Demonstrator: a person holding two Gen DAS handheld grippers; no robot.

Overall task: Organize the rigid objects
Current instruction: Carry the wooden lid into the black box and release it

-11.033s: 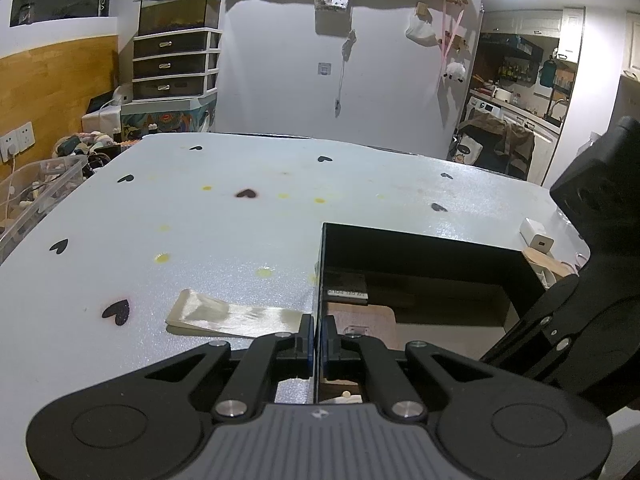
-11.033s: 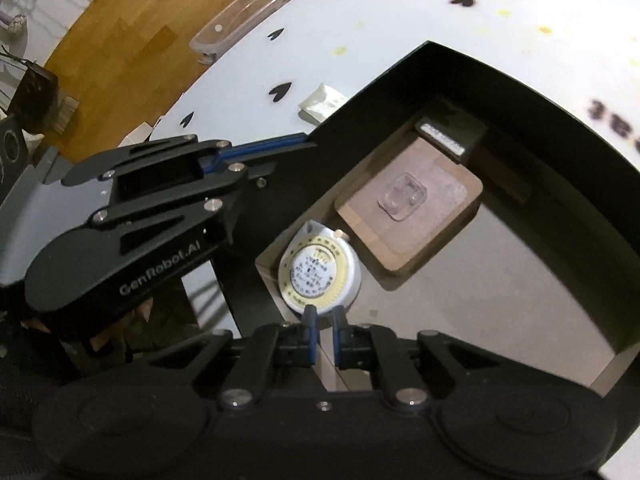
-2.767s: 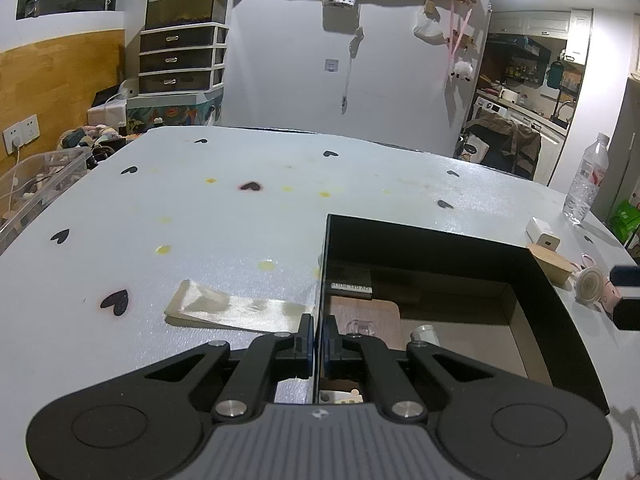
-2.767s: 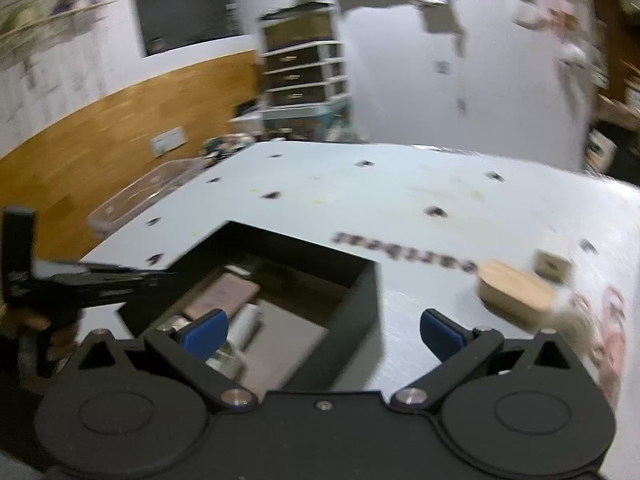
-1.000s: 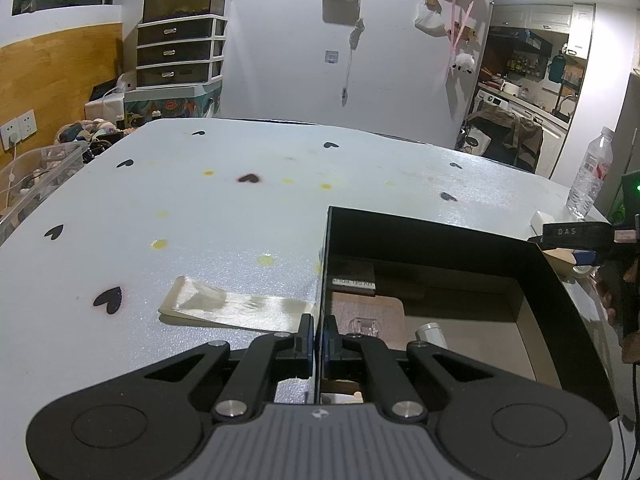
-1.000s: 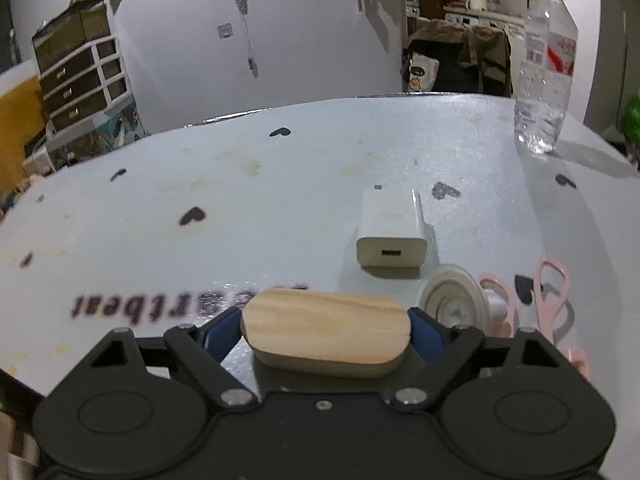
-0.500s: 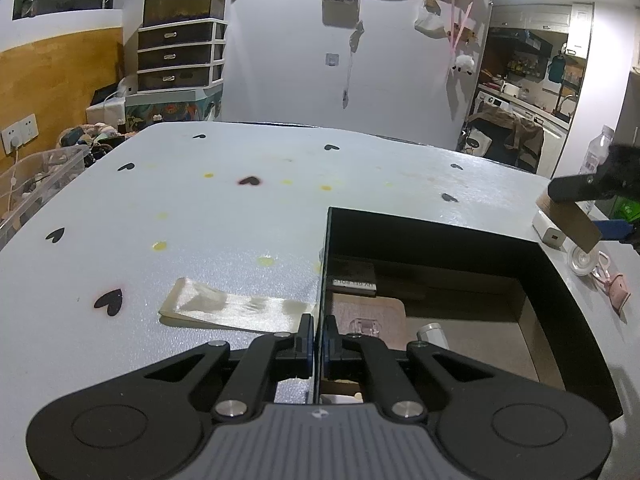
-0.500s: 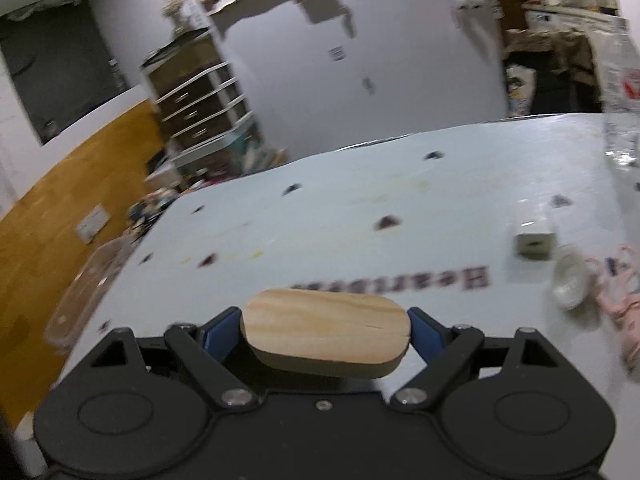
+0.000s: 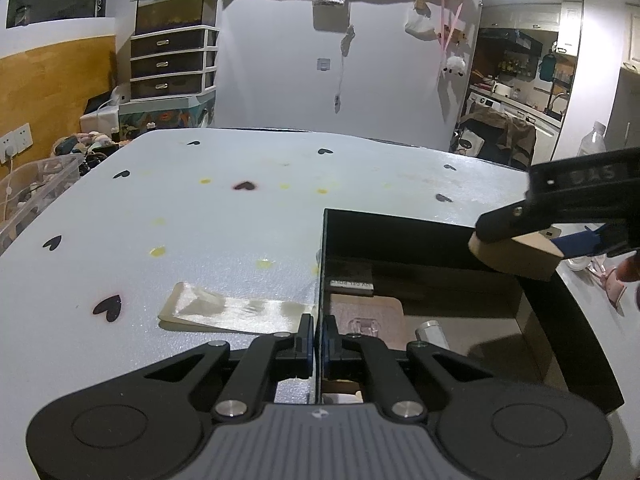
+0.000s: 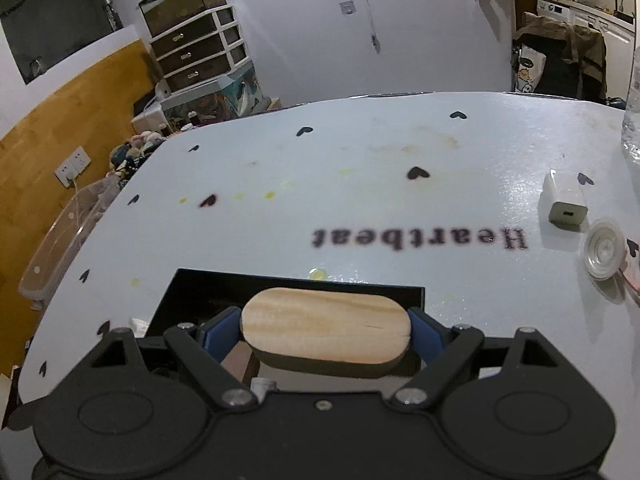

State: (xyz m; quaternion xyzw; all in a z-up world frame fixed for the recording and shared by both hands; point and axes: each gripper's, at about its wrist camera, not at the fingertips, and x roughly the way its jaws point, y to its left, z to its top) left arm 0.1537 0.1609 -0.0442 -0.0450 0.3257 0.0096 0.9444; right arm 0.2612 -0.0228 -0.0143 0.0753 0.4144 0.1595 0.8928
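You're carrying oval wooden block, clamped in right gripper, from tabletop to over black box; left gripper pinching box wall; drop-in comes next.

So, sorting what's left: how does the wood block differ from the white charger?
The wood block is tan, oval and held in the right claw over the black box; the charger is white, boxy and lying on the table. Both are rigid.

A lived-in home — a plastic drawer unit topped by a glass tank stands against the wall, and a kitchen opens beyond the heart-printed table.
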